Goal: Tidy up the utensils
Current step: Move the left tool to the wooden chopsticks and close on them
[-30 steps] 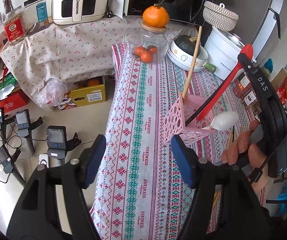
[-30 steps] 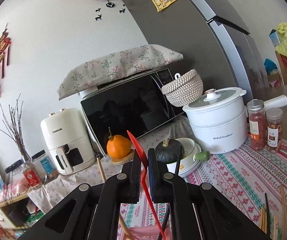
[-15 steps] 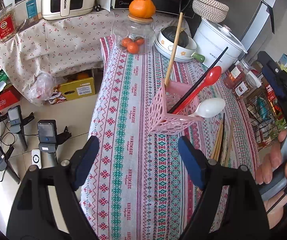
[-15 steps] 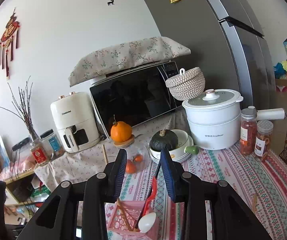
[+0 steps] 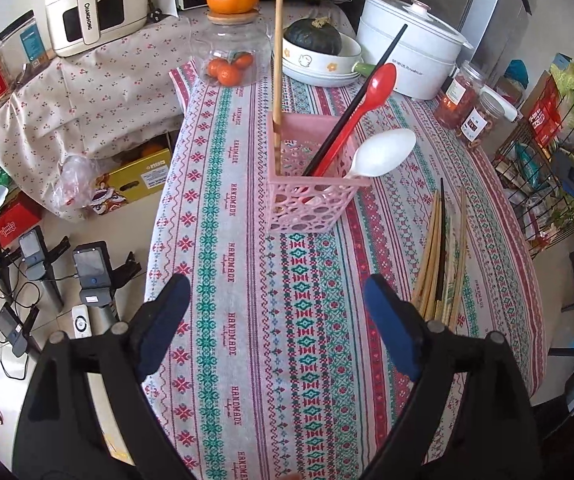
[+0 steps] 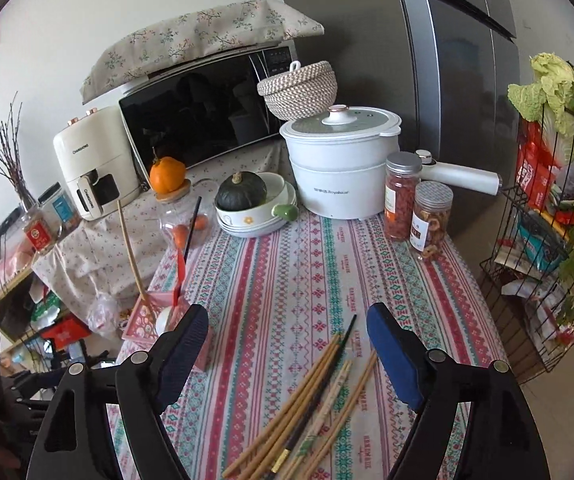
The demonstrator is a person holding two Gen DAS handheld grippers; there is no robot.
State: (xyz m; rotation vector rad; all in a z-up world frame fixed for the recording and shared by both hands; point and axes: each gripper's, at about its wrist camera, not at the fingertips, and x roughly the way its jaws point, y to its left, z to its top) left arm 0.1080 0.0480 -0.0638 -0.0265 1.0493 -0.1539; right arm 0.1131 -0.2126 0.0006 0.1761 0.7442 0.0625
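A pink perforated basket (image 5: 311, 196) stands on the patterned tablecloth (image 5: 247, 320). It holds a red spoon (image 5: 371, 92), a white spoon (image 5: 385, 152), a black chopstick (image 5: 387, 52) and a wooden chopstick (image 5: 278, 48). Several loose chopsticks (image 5: 441, 252) lie to its right, also seen in the right wrist view (image 6: 319, 396). My left gripper (image 5: 275, 320) is open and empty, above the cloth in front of the basket. My right gripper (image 6: 287, 356) is open and empty, just above the loose chopsticks; the basket (image 6: 147, 316) is to its left.
At the table's far end stand a glass jar of oranges (image 5: 231, 52), a bowl with a green squash (image 5: 319, 48), a white pot (image 5: 411, 56) and two spice jars (image 6: 415, 204). A wire rack of vegetables (image 6: 555, 220) stands at the right. The table's left edge drops to the floor.
My right gripper let go of the red spoon, which now stands in the basket, opened wide and dropped back over the loose chopsticks. My left gripper pulled back from the basket.
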